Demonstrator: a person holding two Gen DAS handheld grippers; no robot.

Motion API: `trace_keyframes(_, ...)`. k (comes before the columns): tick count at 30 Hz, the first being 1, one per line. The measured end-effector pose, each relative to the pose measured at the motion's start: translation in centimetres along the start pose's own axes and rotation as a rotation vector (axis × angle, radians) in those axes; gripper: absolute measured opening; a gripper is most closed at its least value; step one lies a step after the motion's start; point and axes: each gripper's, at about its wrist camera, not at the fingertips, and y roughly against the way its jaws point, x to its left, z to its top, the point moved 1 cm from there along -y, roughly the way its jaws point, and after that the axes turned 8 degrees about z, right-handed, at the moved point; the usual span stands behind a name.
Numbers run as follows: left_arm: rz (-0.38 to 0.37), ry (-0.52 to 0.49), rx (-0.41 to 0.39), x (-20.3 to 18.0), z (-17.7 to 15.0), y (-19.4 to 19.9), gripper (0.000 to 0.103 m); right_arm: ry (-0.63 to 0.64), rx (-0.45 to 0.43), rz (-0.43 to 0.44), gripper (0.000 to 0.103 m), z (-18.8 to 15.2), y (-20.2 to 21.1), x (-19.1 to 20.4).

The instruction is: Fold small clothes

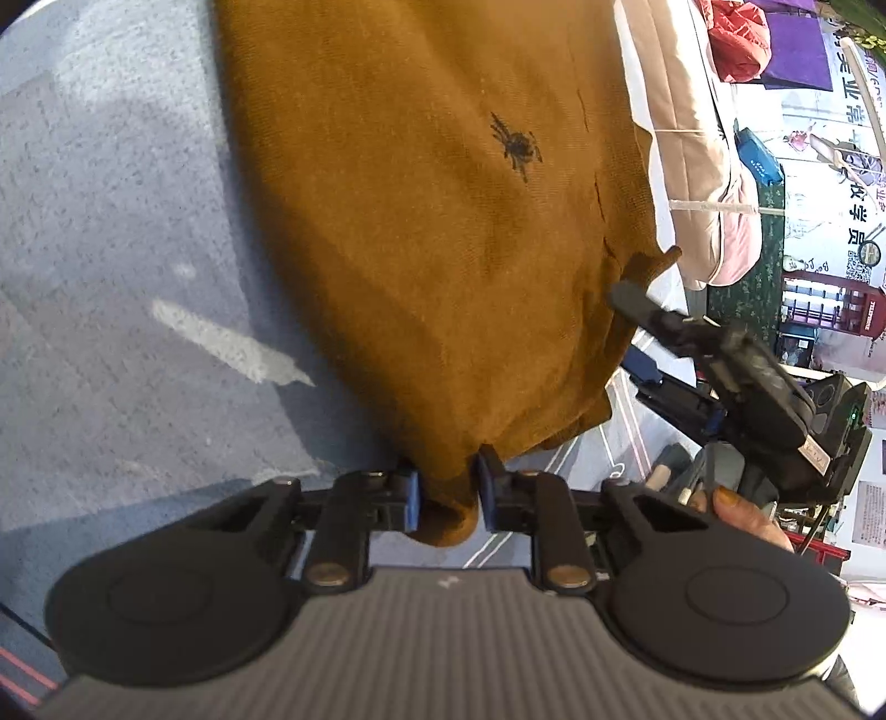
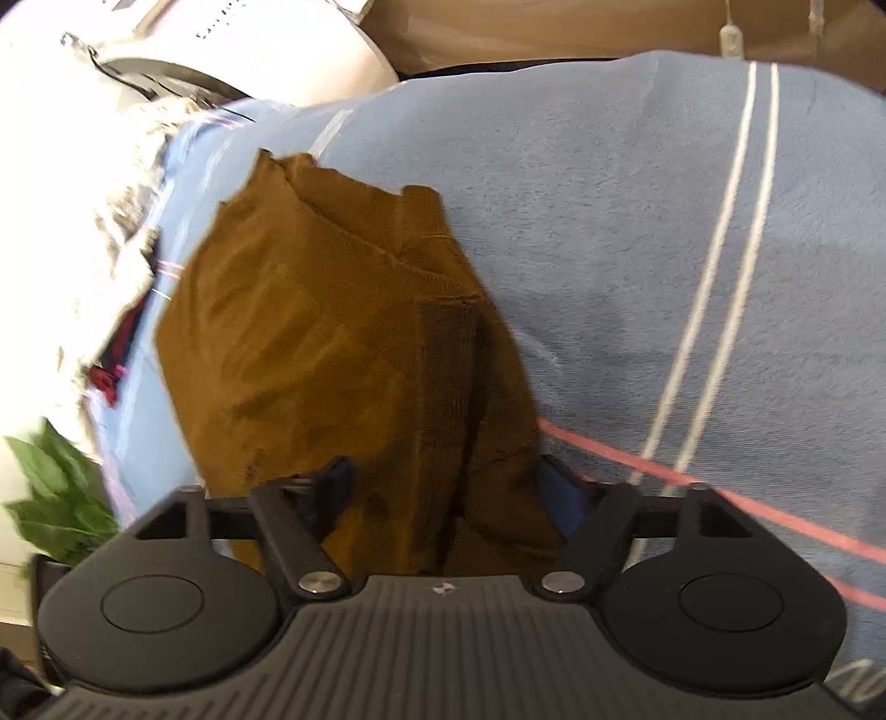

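Observation:
A brown knit garment (image 1: 432, 221) with a small black embroidered mark (image 1: 515, 145) lies on a blue blanket (image 1: 111, 221). My left gripper (image 1: 447, 487) is shut on a bunched edge of this garment, and its blue pads squeeze the cloth. In the left wrist view my right gripper (image 1: 631, 332) sits at the garment's far corner with its jaws wide apart. In the right wrist view the garment (image 2: 310, 332) runs into my right gripper (image 2: 446, 482). A ribbed hem lies between the spread blue pads, and neither pad visibly presses on it.
The striped blue blanket (image 2: 637, 249) covers the whole work surface. Pink and beige clothes (image 1: 703, 166) are piled beyond the garment. A green plant (image 2: 50, 498) stands at the lower left, with a white appliance (image 2: 249, 50) behind. A person's finger (image 1: 742, 509) rests on the right gripper's handle.

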Motion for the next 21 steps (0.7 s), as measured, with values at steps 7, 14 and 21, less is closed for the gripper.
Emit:
trace_keyframes(7, -0.007, 0.003, 0.054, -0.3, 0.5, -1.1, 0.016, -0.074, -0.093, -0.06, 0.01, -1.8, 1.3, -1.5)
trace_keyframes(14, -0.001, 0.017, 0.107, 0.0, 2.3, -0.3, 0.009, -0.16, -0.13, -0.097, 0.008, -1.6, 2.0, -0.1)
trace_keyframes(21, 0.017, -0.004, 0.087, -0.5, 7.3, 4.3, 0.004, -0.26, -0.148, -0.035, 0.007, 1.2, 2.2, 3.8)
